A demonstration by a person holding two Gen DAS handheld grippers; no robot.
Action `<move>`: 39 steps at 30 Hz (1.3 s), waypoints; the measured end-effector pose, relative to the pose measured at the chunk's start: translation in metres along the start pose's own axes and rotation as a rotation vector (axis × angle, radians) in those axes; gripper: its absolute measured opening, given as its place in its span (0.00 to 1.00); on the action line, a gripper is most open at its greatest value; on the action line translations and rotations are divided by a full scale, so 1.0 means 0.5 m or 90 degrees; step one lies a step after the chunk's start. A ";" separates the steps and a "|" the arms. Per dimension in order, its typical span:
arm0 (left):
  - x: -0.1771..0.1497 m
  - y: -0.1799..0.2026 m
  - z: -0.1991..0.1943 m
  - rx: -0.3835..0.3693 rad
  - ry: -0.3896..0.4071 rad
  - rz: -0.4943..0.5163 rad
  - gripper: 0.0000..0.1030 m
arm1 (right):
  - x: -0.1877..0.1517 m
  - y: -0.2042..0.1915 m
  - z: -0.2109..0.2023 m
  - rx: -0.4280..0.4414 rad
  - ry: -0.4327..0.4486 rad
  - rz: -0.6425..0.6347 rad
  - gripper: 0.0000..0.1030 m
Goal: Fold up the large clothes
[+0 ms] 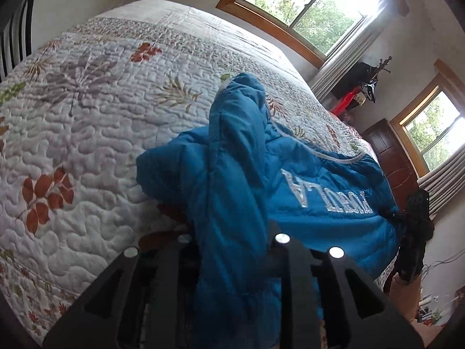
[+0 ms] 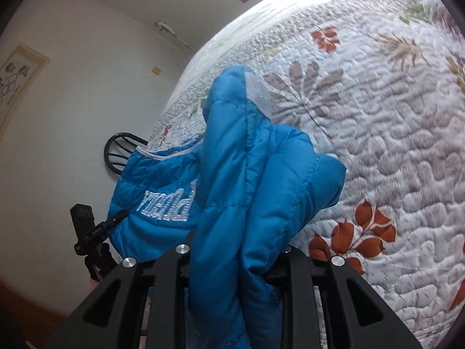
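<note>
Blue jacket (image 1: 232,203) bunched between jaws, both grippers; silver lettering unreadable.

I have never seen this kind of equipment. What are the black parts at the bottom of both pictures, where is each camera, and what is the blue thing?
No robot here: a person holds a two-finger gripper in each hand, with a camera on each looking along the fingers. One picture comes from the left gripper, the other from the right gripper. The black parts are their fingers. Each is shut on bunched fabric of a blue puffer jacket with silver lettering. The jacket lies partly on a bed with a leaf-patterned quilt.
</note>
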State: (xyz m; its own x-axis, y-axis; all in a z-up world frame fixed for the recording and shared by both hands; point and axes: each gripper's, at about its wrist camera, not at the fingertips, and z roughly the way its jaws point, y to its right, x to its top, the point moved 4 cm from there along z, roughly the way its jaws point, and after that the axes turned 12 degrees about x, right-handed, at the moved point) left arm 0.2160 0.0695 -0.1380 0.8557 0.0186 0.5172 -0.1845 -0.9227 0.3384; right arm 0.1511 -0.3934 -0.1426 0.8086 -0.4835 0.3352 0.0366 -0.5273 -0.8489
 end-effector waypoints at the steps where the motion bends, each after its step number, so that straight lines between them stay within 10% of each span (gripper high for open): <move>1: -0.007 -0.007 0.007 -0.005 -0.005 -0.006 0.26 | -0.004 0.019 0.003 0.013 0.000 0.017 0.26; 14: -0.037 -0.032 0.051 0.006 -0.010 -0.026 0.49 | -0.020 0.092 0.023 0.053 0.008 0.048 0.38; 22: -0.044 -0.075 -0.018 -0.012 -0.019 -0.071 0.63 | -0.045 0.069 -0.051 -0.045 0.024 0.020 0.70; 31: 0.024 -0.082 -0.125 0.061 0.076 -0.063 0.64 | 0.004 0.003 -0.158 -0.240 0.110 -0.036 0.71; 39: 0.101 0.052 -0.021 0.110 0.042 0.047 0.64 | 0.102 -0.030 -0.021 -0.198 0.024 -0.060 0.68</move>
State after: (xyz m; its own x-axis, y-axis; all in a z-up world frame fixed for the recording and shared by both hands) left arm 0.2492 0.0502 -0.0951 0.8086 -0.0318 0.5875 -0.1554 -0.9746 0.1611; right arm 0.1856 -0.4177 -0.1086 0.7876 -0.4455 0.4258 -0.0764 -0.7562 -0.6499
